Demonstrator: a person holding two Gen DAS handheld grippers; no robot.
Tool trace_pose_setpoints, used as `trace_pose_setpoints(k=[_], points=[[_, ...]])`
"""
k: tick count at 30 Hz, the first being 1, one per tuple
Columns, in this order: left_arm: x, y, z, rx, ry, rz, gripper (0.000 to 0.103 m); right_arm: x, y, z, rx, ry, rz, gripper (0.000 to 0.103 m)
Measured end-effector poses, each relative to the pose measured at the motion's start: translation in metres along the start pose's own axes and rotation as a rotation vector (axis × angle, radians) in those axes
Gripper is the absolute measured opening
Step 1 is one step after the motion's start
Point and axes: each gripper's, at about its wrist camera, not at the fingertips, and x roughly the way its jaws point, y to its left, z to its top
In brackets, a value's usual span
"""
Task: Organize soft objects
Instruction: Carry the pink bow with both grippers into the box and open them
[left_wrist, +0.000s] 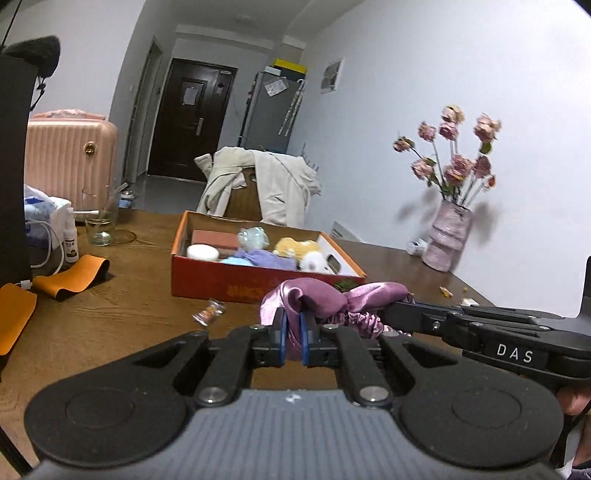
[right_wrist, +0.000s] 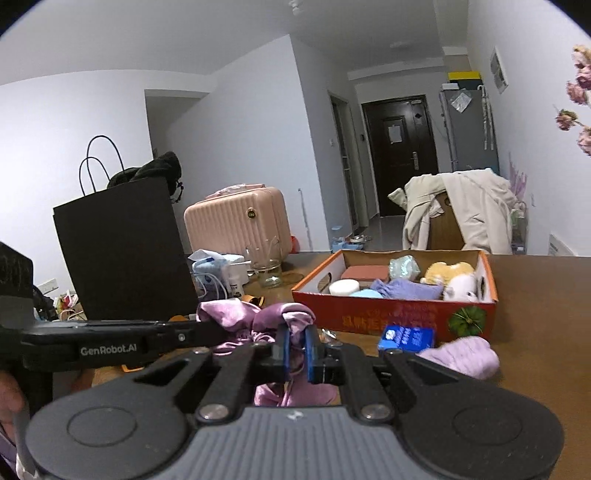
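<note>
Two grippers share one purple satin cloth above the bench, just short of the one orange box.

From left to right we count one glass jar, then the box with about six soft things in it, a yellow plush among them, then one vase of flowers; in the right wrist view one lilac sock lies on the bench. Our left gripper points slightly downward toward the box, its fingers clenched on one end of the cloth. Our right gripper does the same beside it, fingers clenched on the other end.
</note>
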Motion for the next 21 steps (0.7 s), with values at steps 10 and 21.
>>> trace_pose_setpoints(k=[10, 21], points=[[-0.01, -0.038, -0.005, 0.043, -0.01, -0.049, 0.008, -0.049, -0.01, -0.01, 0.01, -0.063, -0.053, 0.008], [0.103, -0.052, 0.069, 0.045, 0.019, -0.113, 0.008, -0.004, -0.092, 0.053, -0.015, -0.08, -0.102, 0.008]])
